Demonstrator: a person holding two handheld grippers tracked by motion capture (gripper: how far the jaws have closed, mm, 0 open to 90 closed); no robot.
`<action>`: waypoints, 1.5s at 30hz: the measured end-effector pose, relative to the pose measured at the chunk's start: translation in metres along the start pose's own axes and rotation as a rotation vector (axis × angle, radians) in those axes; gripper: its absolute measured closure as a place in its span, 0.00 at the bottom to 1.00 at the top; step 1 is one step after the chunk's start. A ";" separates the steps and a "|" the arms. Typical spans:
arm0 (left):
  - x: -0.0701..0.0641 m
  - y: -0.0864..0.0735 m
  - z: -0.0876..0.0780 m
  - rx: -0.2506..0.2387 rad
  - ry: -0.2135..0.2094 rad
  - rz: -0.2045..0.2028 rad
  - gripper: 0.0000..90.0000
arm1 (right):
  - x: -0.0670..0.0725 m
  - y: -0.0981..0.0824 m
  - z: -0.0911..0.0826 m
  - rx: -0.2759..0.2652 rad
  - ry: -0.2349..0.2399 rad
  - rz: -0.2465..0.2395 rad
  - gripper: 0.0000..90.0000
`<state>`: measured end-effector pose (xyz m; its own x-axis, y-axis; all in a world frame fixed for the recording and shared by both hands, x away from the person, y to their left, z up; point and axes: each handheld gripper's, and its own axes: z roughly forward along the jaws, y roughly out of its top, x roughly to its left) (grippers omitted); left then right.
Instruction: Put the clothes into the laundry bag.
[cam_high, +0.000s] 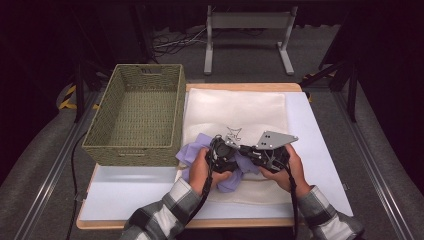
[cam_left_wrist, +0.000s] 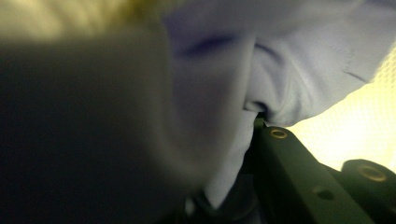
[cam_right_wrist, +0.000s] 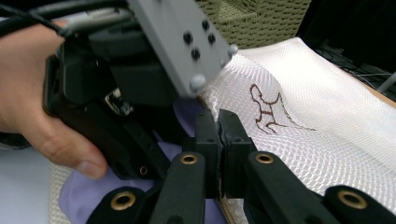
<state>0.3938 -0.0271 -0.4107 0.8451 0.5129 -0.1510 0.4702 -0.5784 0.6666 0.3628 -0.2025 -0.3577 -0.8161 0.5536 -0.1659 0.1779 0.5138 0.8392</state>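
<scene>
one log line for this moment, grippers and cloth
left gripper: shut on purple cloth | right gripper: shut on white mesh bag edge | basket: empty, left of bag

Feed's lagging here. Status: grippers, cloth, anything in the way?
Right gripper shut on white mesh bag. Left gripper shut on purple cloth. Basket alongside, nothing blocking.

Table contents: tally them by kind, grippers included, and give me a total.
Woven basket: 1
White mesh cloth: 1
Lavender cloth: 1
Grippers: 2, the left gripper and the right gripper
Total: 5
</scene>
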 end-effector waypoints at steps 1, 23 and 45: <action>-0.002 -0.001 -0.002 -0.001 0.012 0.017 0.78 | -0.001 -0.001 0.000 0.003 -0.004 -0.001 0.98; 0.002 -0.073 -0.096 -0.126 0.121 0.175 0.27 | -0.006 -0.004 -0.003 0.005 0.014 0.008 0.98; -0.022 -0.064 -0.059 -0.041 0.142 0.298 0.92 | 0.002 -0.007 0.005 0.042 0.035 0.000 0.98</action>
<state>0.3305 0.0361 -0.4065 0.8986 0.4100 0.1563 0.1947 -0.6918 0.6954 0.3629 -0.2019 -0.3666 -0.8346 0.5308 -0.1473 0.2000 0.5411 0.8168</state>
